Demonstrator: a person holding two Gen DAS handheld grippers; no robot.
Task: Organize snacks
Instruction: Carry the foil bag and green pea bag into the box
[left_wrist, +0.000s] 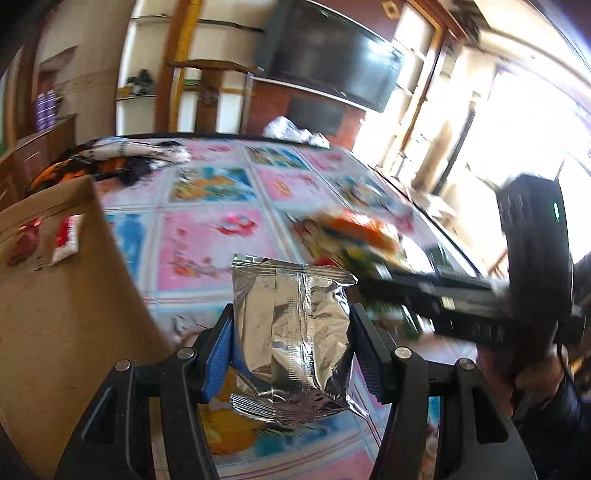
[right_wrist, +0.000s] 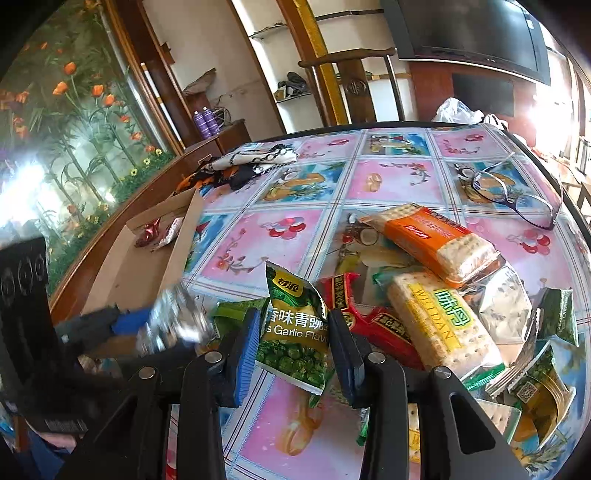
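My left gripper is shut on a silver foil snack packet and holds it above the table, right of the cardboard box. It shows blurred in the right wrist view. My right gripper is shut on a green garlic pea packet, lifted above the table beside the snack pile. The pile holds an orange cracker pack, a yellow-label cracker pack, a red packet, and silver and green packets. The right gripper appears blurred in the left wrist view.
The cardboard box stands at the table's left edge with a red wrapper and a white packet inside. Glasses lie at the far right. A patterned cloth and a white plastic bag lie at the back.
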